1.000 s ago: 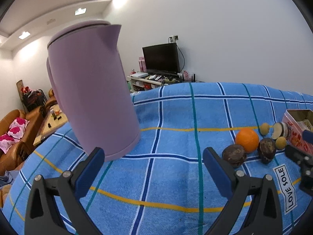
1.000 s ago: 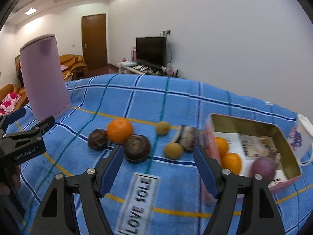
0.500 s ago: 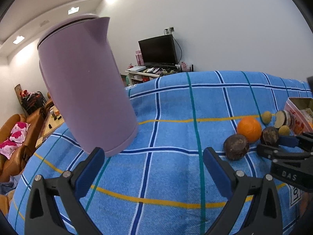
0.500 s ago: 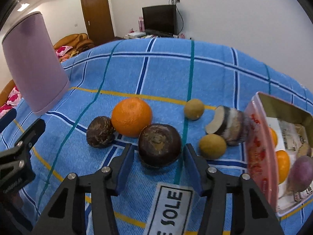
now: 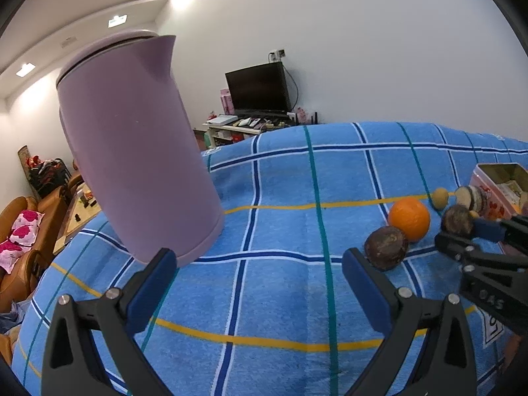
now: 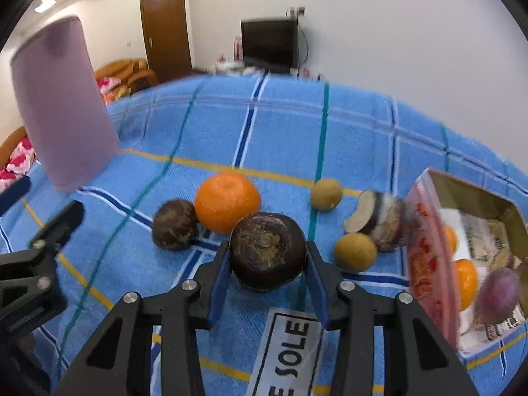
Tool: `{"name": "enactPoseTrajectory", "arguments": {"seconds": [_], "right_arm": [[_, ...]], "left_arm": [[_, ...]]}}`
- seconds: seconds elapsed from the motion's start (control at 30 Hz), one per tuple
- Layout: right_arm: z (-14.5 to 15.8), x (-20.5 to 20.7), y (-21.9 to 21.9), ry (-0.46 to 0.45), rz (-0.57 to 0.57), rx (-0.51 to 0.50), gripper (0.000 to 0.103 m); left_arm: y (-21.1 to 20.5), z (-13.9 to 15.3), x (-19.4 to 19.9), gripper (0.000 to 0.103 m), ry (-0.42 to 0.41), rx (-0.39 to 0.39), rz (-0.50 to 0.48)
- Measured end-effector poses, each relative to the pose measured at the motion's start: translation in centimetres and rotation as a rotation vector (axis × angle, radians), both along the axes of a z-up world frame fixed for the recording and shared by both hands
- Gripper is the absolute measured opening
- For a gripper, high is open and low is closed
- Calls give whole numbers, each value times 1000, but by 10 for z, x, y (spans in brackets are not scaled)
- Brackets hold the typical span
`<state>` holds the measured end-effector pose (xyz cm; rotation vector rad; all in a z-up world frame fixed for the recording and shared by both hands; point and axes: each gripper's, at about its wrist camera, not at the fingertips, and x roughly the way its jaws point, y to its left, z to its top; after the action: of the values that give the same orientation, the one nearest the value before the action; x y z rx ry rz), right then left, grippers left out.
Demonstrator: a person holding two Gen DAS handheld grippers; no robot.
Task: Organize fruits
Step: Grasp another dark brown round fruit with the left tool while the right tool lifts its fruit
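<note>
On the blue checked cloth (image 6: pixel 280 138) that covers the table, I have my right gripper (image 6: pixel 268 277) around a round, dark brown fruit with a rough, tan-scuffed top (image 6: pixel 267 250). Its jaws are closing, and both blue pads now sit against the fruit's sides, one left and one right. Just behind this fruit and touching it lies a round orange (image 6: pixel 227 206), with a second, smaller dark brown fruit (image 6: pixel 175 229) at the orange's left. To the right lie two small tan round fruits (image 6: pixel 354 252), one nearer and one farther, and a cut dark-skinned piece with a pale face (image 6: pixel 376 219) leaning beside the pink-walled open box (image 6: pixel 425 250). That box already holds orange fruits and a purplish one. My left gripper (image 5: pixel 259 292) hangs with its jaws wide apart and nothing between them, above bare cloth. A tall lilac plastic kettle (image 5: pixel 135 145) stands just beyond its left finger.
</note>
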<state>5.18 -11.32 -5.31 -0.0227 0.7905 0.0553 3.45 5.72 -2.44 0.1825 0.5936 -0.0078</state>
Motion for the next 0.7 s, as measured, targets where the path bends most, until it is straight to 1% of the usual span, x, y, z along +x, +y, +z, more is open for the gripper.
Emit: {"name": "enactPoseTrajectory", "arguments": {"seconds": [0.1,0.27,0.43,0.53,0.63,0.7], "right_arm": [[10,-19,-3,-82,-7,-26,45],[24,-46,-16,-180,-32,-70,45],[29,-61,-33,-208,-61,-89,45],[30,-67,-42,-218,-74,-104,45],[33,-70,-49,-229,-77,-87,45],[37,-73,-55,-239,-80,-73,45]], "left_arm": [[0,1,-2,103,-8,-12,-19],[-1,2,-3,103,-3,-43,-53],[1,1,-4,102,26,-88,-81],[-5,-2,-5,101,55,-112,-117],[-18,-4,-2,98,92,-107,-163],[-33,-6,1,97,140,-101,-218]]}}
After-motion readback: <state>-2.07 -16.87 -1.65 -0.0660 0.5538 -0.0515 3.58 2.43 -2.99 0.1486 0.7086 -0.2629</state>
